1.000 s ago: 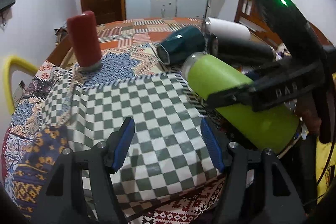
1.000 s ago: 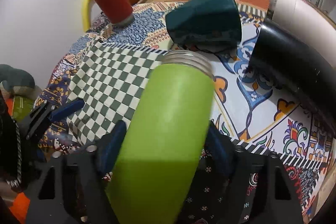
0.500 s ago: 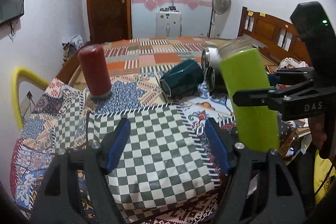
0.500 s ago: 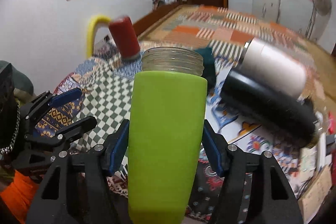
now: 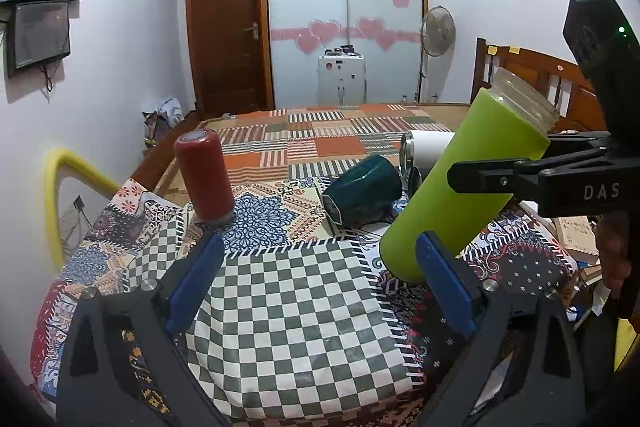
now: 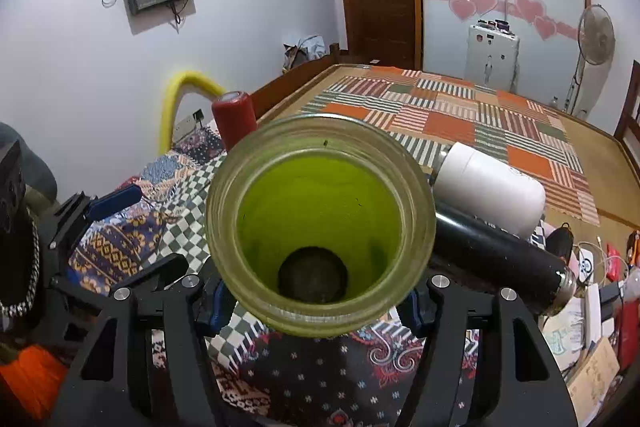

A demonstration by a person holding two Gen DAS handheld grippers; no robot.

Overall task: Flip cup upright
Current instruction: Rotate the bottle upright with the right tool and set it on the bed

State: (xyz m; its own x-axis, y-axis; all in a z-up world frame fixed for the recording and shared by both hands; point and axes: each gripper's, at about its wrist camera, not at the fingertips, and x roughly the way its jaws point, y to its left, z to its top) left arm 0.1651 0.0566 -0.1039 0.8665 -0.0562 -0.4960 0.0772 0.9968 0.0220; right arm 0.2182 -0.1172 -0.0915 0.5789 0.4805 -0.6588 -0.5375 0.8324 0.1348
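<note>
Now, green cup (image 6: 320, 223) tilted, seemingly between right tongs (image 6: 314, 301)

The cup (image 5: 464, 183) sits tilted between the right hand-held gripper's (image 6: 316, 301) fingers, above the bed (image 5: 288, 291). Past it lie a mug (image 5: 360, 193) and two bottles (image 6: 492, 211). A can (image 5: 205, 179) stands far left.

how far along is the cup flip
Done: the green cup is off the bed, mouth up. In hand: the right hand-held gripper clamps it, tilted. Left: level it and stand it on the quilt. The left hand-held gripper is open.
</note>
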